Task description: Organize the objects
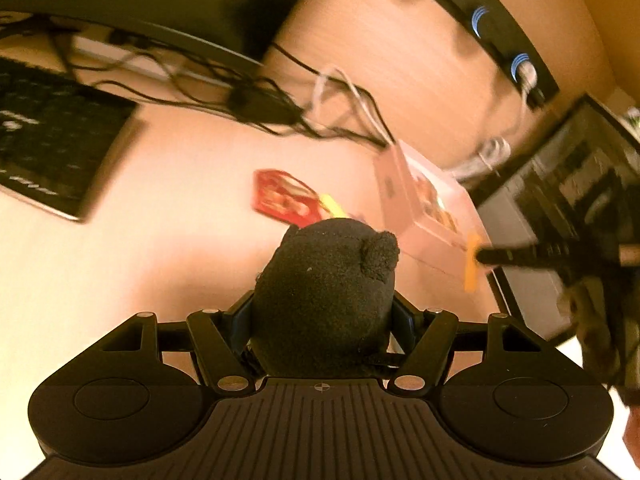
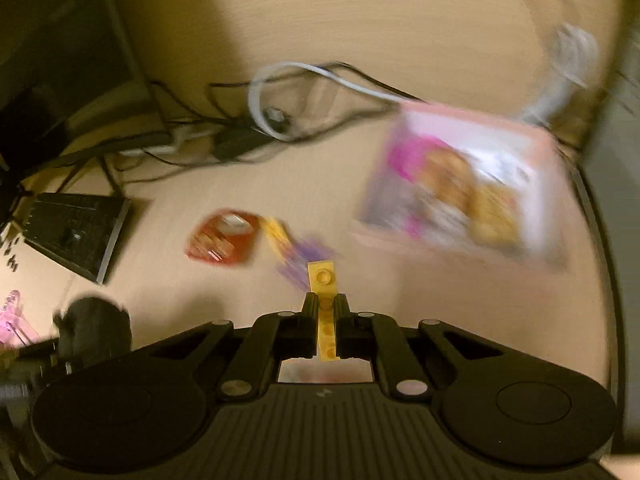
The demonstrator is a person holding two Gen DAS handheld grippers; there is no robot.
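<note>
Right wrist view: blurred pink box (image 2: 464,184); tongs (image 2: 326,308) pinch yellow strip (image 2: 323,280).

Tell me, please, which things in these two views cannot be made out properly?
- Pink printed box, right wrist view: motion blur smears its printing; unreadable.
- Red packet and purple wrapper, right wrist view: blurred; labels illegible.
- Black plush toy, left wrist view: seen from behind, face hidden; it covers the left gripper fingers' tips.
- Yellow studded strip in the right gripper: lower end hidden behind the gripper body.
</note>
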